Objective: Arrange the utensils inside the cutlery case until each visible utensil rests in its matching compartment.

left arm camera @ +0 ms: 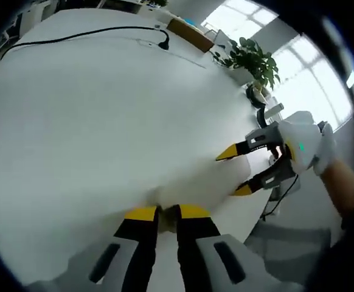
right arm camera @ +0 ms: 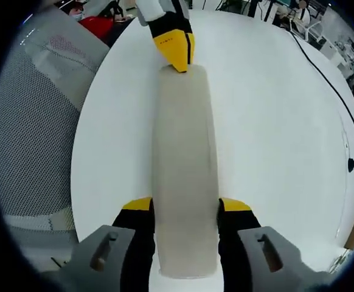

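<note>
A long, pale, translucent cutlery case lies closed on the white table; no utensils show. My right gripper has the case's near end between its jaws, which press against both long sides. My left gripper is shut on the far end. In the left gripper view my left gripper pinches a thin edge of the case, which looks white on white. My right gripper comes in from the right, spread wide across the case, held by a gloved hand.
A black cable with a plug runs over the far table; the plug also lies near the right rim. A potted plant stands beyond the table edge. A grey mesh chair back is close on the left.
</note>
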`<action>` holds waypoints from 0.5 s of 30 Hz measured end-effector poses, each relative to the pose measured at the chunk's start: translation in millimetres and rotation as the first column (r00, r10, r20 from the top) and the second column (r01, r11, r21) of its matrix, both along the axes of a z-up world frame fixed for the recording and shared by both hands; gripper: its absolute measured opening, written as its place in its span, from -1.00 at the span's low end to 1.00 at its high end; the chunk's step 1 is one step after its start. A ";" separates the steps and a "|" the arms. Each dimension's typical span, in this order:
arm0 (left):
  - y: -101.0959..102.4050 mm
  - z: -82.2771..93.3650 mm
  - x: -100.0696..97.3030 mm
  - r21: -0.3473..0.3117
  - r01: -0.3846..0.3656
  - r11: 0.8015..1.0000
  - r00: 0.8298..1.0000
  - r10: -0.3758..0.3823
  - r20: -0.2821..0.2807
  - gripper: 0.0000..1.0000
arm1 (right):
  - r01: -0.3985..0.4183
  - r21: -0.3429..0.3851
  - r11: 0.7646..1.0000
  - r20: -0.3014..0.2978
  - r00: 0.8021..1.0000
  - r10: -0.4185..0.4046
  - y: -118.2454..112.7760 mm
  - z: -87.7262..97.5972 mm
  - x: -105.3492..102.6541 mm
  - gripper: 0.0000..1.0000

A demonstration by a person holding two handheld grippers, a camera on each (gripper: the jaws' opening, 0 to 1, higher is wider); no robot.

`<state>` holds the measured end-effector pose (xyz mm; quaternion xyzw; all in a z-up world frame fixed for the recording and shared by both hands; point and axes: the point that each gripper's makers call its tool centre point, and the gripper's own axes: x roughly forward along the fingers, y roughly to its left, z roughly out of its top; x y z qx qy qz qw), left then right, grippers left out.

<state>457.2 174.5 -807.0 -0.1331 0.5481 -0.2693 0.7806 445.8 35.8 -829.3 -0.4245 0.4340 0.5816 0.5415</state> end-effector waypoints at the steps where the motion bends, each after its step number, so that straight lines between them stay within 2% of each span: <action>1: -0.7 0.1 0.0 0.005 0.004 1.000 1.000 -0.004 0.001 -0.79 | 0.001 0.001 1.000 0.001 1.000 -0.001 0.1 -0.1 0.0 -0.23; 3: -2.0 1.2 -1.9 0.025 0.030 0.999 0.999 -0.031 0.027 -0.80 | 0.003 0.005 1.000 0.005 1.000 -0.003 0.1 -0.3 -0.5 -0.23; 9: -3.2 2.6 -3.5 0.056 0.044 0.997 0.999 -0.046 0.028 -0.79 | -0.021 -0.035 0.999 0.017 1.000 0.021 -0.3 -1.6 -0.1 -0.22; 13: -0.3 1.6 -3.6 0.059 0.039 0.997 0.999 -0.041 0.025 -0.79 | 0.017 0.019 1.000 0.025 1.000 -0.017 -4.8 6.8 -0.2 -0.23; 15: -0.3 1.7 -3.8 0.066 0.034 0.997 0.999 -0.035 0.016 -0.78 | 0.049 0.044 0.998 0.036 0.998 -0.050 -11.2 18.6 0.7 -0.27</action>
